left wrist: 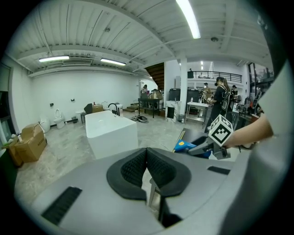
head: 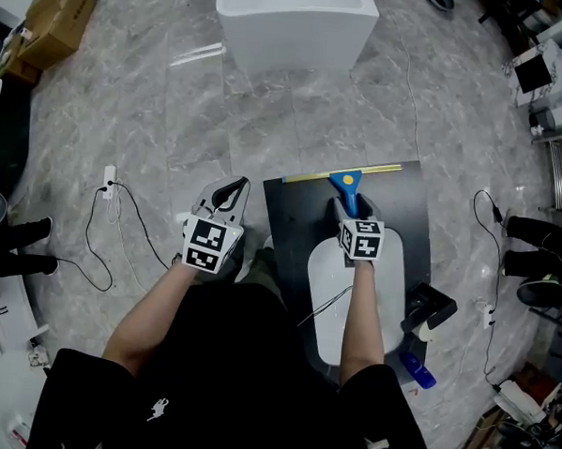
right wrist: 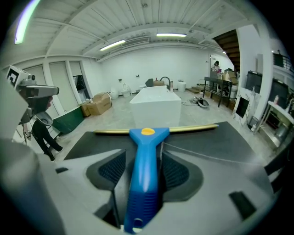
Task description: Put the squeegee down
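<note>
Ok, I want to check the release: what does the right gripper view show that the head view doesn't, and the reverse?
Only the right gripper view: the right gripper's jaws stand apart around the squeegee's blue handle, with a gap on its left. Only the head view: the white oval panel under the right forearm and the blue bottle. Both: the squeegee's blade at the dark mat's far edge, the white tub beyond, and the left gripper.
</note>
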`<state>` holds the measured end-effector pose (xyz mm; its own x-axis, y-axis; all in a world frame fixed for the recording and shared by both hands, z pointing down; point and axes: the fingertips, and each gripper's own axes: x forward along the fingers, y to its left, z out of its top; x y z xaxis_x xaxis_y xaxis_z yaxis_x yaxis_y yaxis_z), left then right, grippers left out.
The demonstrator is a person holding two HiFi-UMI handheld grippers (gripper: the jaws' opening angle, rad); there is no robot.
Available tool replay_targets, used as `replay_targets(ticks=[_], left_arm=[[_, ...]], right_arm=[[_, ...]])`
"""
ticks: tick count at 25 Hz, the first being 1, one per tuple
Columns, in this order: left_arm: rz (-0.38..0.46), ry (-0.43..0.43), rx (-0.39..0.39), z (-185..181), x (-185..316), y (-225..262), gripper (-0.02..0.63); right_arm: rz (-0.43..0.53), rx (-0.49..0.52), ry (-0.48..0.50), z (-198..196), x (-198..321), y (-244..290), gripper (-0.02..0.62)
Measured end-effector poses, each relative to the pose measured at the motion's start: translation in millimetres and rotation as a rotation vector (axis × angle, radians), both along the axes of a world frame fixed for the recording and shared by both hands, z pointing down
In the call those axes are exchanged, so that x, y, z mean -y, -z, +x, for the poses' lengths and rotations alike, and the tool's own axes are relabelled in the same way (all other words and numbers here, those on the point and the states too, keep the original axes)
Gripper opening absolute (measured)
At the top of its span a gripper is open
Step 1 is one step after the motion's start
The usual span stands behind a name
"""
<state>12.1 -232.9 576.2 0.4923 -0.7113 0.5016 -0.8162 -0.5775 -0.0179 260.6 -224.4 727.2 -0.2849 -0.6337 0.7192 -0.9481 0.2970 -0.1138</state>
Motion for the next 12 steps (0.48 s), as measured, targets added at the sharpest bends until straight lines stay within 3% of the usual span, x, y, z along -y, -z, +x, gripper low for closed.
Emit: replay_targets(ticks=[10,12], left_arm=[[0.022,-0.059,-0.024,5.8,-8.9,18.1,0.003],[0.027,-0.087,-0.033,7.4,-9.4,20.9,0.003]], right_arm=[[0.097,0.087,-0.109,8.0,-20.9,50.0,0.230],[0.127,0.116,-0.160,9.3,-28.6,64.2,0.186]])
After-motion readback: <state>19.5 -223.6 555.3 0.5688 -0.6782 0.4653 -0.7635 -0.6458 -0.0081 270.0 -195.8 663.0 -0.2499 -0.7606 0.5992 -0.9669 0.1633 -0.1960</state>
